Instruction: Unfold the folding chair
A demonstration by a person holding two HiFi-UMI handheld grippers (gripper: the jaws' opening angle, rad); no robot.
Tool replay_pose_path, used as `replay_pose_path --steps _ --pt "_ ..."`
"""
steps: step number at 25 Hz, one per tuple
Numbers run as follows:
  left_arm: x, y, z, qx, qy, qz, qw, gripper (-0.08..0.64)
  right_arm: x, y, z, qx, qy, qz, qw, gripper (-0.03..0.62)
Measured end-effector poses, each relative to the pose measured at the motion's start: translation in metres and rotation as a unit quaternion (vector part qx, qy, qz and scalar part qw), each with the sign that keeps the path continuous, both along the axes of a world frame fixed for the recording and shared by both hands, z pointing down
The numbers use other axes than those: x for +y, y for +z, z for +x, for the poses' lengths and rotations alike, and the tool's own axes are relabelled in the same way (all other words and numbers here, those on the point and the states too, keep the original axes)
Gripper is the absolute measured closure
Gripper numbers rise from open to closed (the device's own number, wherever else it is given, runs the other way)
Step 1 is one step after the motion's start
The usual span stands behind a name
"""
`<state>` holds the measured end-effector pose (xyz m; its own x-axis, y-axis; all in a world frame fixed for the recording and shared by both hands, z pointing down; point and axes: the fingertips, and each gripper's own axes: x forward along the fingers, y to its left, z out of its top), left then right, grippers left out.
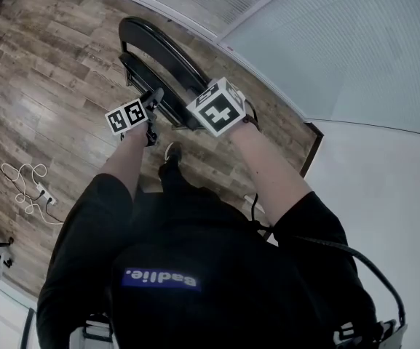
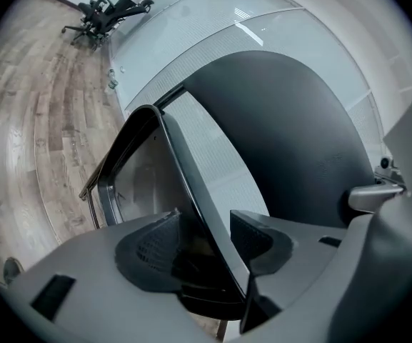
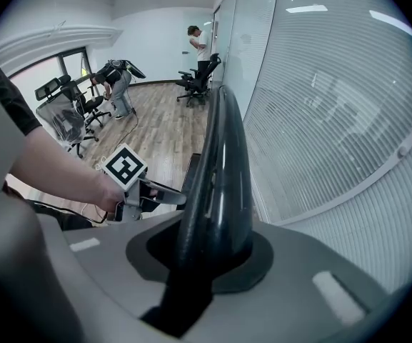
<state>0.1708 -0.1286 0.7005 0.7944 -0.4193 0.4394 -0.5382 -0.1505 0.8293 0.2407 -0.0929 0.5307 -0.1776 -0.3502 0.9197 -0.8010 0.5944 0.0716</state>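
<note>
A black folding chair (image 1: 159,49) stands folded on the wood floor beside the glass wall. My right gripper (image 3: 209,252) points steeply down and is shut on the top of the chair's curved backrest (image 3: 223,163); in the head view its marker cube (image 1: 217,107) hides the jaws. My left gripper (image 1: 153,97) sits lower at the chair's front. In the left gripper view my left gripper (image 2: 206,238) is open, and the thin black edge of the seat (image 2: 184,177) runs between the two pads. The backrest (image 2: 291,141) rises dark behind it.
A glass wall with blinds (image 1: 341,42) runs close behind the chair. White cables and a power strip (image 1: 28,187) lie on the floor at the left. Office chairs (image 3: 198,81) and people stand far down the room. My shoe (image 1: 169,151) is just below the chair.
</note>
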Motion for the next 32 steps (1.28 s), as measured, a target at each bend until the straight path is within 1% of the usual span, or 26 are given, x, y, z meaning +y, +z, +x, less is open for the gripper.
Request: replay_pose_path --steps 2,6,9,10,11,12,13,16,18,22,27,32 --pt "-0.004 0.006 0.000 0.004 -0.008 -0.007 0.9999 0.351 0.001 0.000 -0.003 -0.002 -0.003 0.001 1.000 0.516" --pt "-0.006 0.010 0.006 0.042 -0.024 -0.027 0.9984 0.353 0.004 0.000 -0.008 -0.008 -0.008 0.002 1.000 0.521" --pt "-0.007 0.015 0.008 0.053 -0.027 -0.036 0.9976 0.354 0.003 0.001 -0.011 -0.010 -0.011 0.003 1.000 0.522" --pt "-0.007 0.014 0.011 0.058 -0.025 -0.037 0.9973 0.367 0.002 0.001 -0.011 -0.010 -0.012 0.004 1.000 0.522" --pt "-0.007 0.012 0.014 0.066 -0.025 -0.036 0.9969 0.396 0.002 0.001 -0.010 -0.010 -0.012 0.004 1.000 0.522" --pt "-0.008 0.010 0.016 0.076 -0.026 -0.034 0.9962 0.442 0.002 0.000 -0.010 -0.010 -0.012 0.004 1.000 0.522" --pt "-0.008 0.007 0.018 0.086 -0.028 -0.035 0.9953 0.457 0.002 0.000 -0.009 -0.010 -0.012 0.004 1.000 0.522" --pt "-0.007 0.006 0.016 0.110 -0.034 -0.044 0.9924 0.474 0.002 0.000 -0.010 -0.011 -0.011 0.004 1.000 0.523" --pt "-0.005 0.007 0.013 0.119 -0.036 -0.047 0.9911 0.479 0.003 0.001 -0.010 -0.013 -0.012 0.004 1.000 0.523" --pt "0.002 0.008 0.005 0.125 -0.038 -0.046 0.9904 0.480 0.004 0.001 -0.007 -0.020 -0.014 0.001 1.000 0.524" --pt "0.018 0.006 -0.021 0.116 -0.030 -0.039 0.9920 0.472 0.010 0.000 -0.014 -0.031 -0.015 -0.002 0.999 0.525" --pt "0.034 0.011 -0.045 0.115 -0.030 -0.044 0.9920 0.467 0.017 0.003 -0.023 -0.040 -0.014 -0.001 0.999 0.526"
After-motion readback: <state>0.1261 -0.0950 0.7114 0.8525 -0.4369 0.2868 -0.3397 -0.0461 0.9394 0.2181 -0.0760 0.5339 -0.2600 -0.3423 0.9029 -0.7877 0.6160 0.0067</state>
